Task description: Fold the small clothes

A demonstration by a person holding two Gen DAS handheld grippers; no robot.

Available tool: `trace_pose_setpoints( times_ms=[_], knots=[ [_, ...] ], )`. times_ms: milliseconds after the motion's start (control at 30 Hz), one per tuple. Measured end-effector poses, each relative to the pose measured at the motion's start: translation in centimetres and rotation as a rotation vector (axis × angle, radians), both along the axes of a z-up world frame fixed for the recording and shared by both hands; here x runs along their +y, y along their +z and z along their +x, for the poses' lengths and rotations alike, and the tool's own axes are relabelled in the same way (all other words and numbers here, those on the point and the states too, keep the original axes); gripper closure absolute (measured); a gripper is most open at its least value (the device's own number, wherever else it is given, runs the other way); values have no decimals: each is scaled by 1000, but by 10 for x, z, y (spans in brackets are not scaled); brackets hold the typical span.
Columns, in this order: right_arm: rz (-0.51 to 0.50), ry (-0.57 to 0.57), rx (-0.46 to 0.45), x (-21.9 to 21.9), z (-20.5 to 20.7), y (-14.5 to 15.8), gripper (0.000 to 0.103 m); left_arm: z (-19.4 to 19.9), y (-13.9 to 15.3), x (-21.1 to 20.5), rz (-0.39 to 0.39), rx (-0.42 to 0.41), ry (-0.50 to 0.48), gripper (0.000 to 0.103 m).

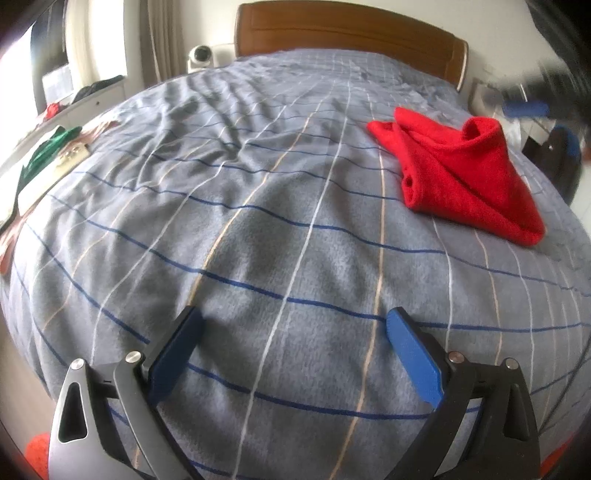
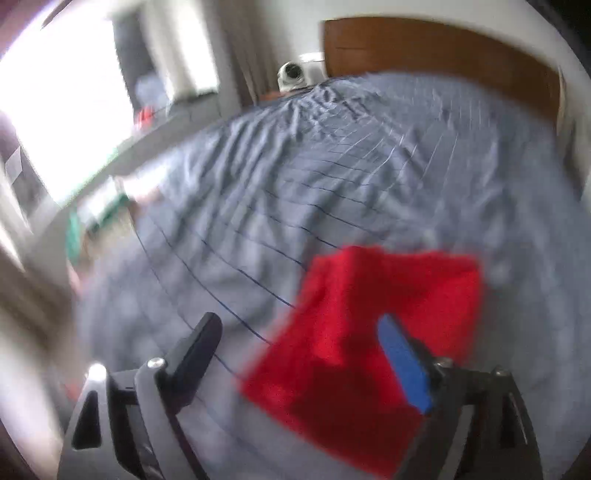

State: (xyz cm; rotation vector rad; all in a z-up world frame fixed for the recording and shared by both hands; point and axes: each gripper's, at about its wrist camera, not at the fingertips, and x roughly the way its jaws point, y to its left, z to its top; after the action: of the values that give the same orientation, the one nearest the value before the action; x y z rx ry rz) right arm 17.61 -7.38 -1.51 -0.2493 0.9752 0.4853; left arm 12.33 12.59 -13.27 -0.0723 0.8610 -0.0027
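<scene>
A red fleece garment [image 1: 465,166] lies folded in a rough pile on the grey checked bedspread [image 1: 258,206], at the right side of the bed. My left gripper [image 1: 293,325] is open and empty, low over the near middle of the bed, well left of the garment. In the blurred right wrist view the red garment [image 2: 369,332] lies just ahead, and my right gripper [image 2: 299,328] is open above its near edge, holding nothing. The right gripper also shows as a dark blur at the far right of the left wrist view [image 1: 554,147].
A wooden headboard [image 1: 347,33] stands at the far end. A white camera [image 1: 201,55] sits by the bed's far left corner. Green cloth and papers [image 1: 51,147] lie along the left edge by a white desk [image 1: 88,99].
</scene>
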Motion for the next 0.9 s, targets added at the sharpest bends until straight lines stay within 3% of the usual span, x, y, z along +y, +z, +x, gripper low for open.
trace_pose_setpoints(
  times_ms=[100, 133, 167, 200, 233, 367, 500, 600, 667, 733, 900],
  knots=[
    [-115, 78, 31, 9, -16, -24, 16, 1, 0, 0, 0, 2, 3, 3],
    [-143, 104, 21, 13, -19, -33, 20, 0, 0, 0, 0, 1, 3, 3],
    [-170, 119, -8, 16, -22, -38, 31, 1, 0, 0, 0, 2, 1, 3],
    [-188, 107, -16, 19, -21, -44, 78, 1, 0, 0, 1, 1, 1, 3],
    [-195, 74, -2, 19, -18, -48, 96, 0, 0, 0, 3, 0, 1, 3],
    [-67, 11, -47, 29, -24, -50, 97, -1, -1, 1, 6, -2, 0, 3],
    [-82, 28, 8, 41, -30, -89, 94, -3, -1, 1, 6, 1, 8, 3],
    [-68, 26, -34, 40, -39, -102, 85, -3, -1, 1, 6, 2, 9, 3],
    [-54, 26, -54, 41, -46, -100, 72, -4, -1, 1, 11, 3, 8, 3],
    [-56, 35, -67, 45, -51, -93, 50, -4, -1, 1, 13, 2, 7, 3],
    [17, 65, -133, 51, -68, -58, 44, -3, 0, 2, 5, 5, 3, 3]
  ],
)
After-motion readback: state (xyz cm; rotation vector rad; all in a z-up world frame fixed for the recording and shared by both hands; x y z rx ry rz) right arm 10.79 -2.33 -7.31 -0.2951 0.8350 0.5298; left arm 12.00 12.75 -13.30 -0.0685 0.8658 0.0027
